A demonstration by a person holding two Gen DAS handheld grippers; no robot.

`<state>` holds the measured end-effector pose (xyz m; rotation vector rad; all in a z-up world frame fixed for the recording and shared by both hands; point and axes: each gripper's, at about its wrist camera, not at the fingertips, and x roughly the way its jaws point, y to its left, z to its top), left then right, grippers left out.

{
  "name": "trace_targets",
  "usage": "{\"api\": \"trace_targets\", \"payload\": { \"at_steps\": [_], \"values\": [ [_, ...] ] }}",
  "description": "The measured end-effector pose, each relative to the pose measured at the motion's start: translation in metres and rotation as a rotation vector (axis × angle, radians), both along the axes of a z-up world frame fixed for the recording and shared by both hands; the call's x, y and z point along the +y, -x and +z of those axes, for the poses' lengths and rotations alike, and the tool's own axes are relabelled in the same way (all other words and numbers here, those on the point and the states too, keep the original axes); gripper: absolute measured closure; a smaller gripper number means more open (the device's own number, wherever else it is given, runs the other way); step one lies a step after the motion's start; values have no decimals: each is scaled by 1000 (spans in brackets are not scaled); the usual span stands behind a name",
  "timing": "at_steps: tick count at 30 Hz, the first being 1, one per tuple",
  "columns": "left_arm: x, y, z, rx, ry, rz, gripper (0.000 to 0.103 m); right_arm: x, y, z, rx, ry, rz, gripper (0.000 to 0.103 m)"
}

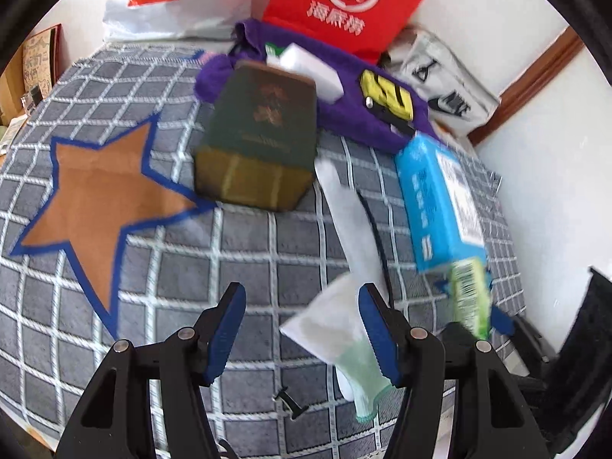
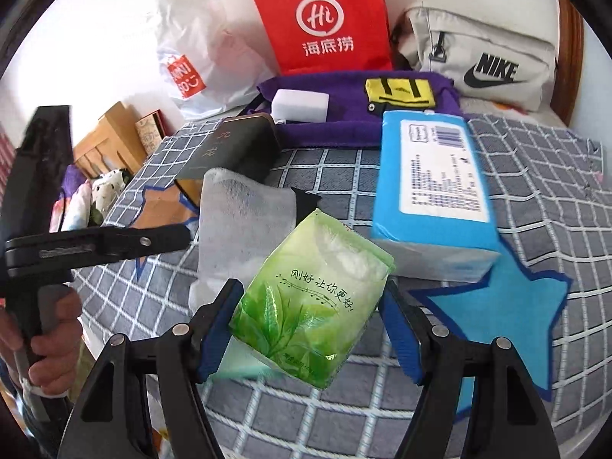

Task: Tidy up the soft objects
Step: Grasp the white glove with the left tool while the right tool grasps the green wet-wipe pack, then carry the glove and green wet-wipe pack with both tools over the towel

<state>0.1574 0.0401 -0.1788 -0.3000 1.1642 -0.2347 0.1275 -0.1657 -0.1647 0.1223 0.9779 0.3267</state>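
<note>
A: Left wrist view first. Jaws?

B: Left gripper (image 1: pixel 302 329) about half open, nothing pinched. White cloth (image 1: pixel 336 329) lies against the inner face of the right-hand finger, reaching part way into the gap; pale green cuffed glove (image 1: pixel 363 386) trails below it. Whether the pad actually presses it, can't tell.

A: Ahead of the jaws?

B: Dark green box (image 1: pixel 264 130) on the checked blanket (image 1: pixel 191 260), blue tissue pack (image 1: pixel 440 206) to the right, orange star patch (image 1: pixel 95 206) to the left.

A: Right wrist view.

B: Right gripper (image 2: pixel 310 329) fairly wide, clamped on the green tissue packet (image 2: pixel 310 306), which sits tilted between both pads, off the blanket. Blue pack just beyond, right; white cloth beyond, left; blue star patch (image 2: pixel 508 306) right.
</note>
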Motion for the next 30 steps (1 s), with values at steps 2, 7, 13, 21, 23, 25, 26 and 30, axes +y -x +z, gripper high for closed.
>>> {"api": "trace_targets", "payload": {
  "at_steps": [2,7,13,21,23,25,26,30],
  "values": [
    [-9,4,-6,16,-9,-16,44,-6,6,1,-14,9,0,31],
    [-32,13,-15,35,-19,-73,40,-24,17,-2,-22,9,-14,31],
    [-54,14,-25,34,-96,-103,37,-40,26,-18,-5,81,-31,31],
    [-72,19,-26,-32,-215,-140,46,-44,22,-51,65,125,-37,31],
    [-69,18,-24,-26,-196,-141,77,-40,23,-51,52,143,-35,31],
    [-63,16,-23,1,-126,-138,83,-39,22,-50,54,151,-24,31],
    [-61,16,-22,1,-121,-130,85,-40,22,-48,56,143,-21,31],
    [-50,19,-10,-24,-150,-92,85,-41,24,-40,49,128,-20,31]
  ]
}}
